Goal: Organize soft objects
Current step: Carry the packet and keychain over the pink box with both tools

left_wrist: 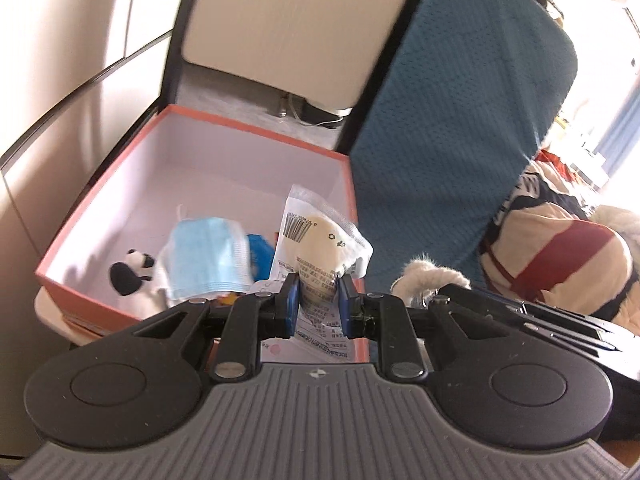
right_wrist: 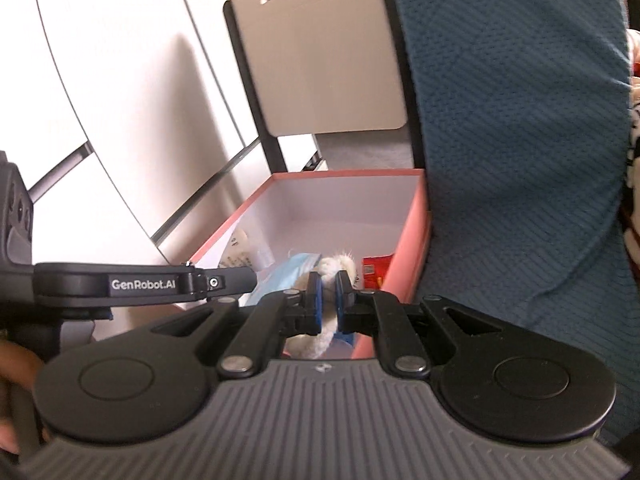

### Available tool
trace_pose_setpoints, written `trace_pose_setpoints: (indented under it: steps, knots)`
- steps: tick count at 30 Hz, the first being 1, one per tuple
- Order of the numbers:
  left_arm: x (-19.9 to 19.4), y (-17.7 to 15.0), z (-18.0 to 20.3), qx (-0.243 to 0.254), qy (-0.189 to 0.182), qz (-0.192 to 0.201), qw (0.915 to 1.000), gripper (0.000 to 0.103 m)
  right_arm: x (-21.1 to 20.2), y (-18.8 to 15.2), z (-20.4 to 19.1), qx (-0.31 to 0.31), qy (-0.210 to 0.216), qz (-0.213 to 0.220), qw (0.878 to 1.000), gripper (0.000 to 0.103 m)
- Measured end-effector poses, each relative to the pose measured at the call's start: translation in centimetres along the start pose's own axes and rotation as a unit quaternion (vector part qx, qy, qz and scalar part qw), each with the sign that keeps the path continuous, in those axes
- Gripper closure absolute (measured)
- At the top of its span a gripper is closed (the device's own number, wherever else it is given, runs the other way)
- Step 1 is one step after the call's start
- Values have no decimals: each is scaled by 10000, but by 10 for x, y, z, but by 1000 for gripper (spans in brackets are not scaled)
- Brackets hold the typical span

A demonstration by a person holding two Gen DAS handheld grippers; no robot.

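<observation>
While both jaws clamp a packet (left_wrist: pixel 320 248) and plush (right_wrist: pixel 332 272), the box (left_wrist: pixel 120 168) holds a mask (left_wrist: pixel 208 256) and panda (left_wrist: pixel 132 272).

left wrist: close, angled down | right wrist: same | shared: orange box (left_wrist: pixel 192 136) (right_wrist: pixel 256 204)

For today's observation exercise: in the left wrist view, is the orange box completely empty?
No, the orange box already holds a blue face mask and a small panda toy.

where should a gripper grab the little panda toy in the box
Grip the panda toy across its black-and-white body, coming from above: it lies low on the floor of the orange box near the wall, with the blue face mask crowding its other side.
</observation>
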State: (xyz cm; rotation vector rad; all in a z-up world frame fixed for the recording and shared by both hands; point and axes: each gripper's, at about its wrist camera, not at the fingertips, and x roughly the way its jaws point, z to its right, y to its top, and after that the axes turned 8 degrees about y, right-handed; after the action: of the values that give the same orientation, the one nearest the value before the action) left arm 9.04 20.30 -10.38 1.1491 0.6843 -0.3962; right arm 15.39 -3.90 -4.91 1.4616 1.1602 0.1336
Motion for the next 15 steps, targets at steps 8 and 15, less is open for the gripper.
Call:
trace_pose_setpoints:
  steps: [8, 15]
  knots:
    - [23, 10, -24, -129, 137, -155, 9997, 79, 37, 9, -3, 40, 87, -259, 9996, 93]
    - [59, 22, -44, -185, 109, -405, 9989, 79, 76, 13, 3, 161, 19, -526, 9985, 92]
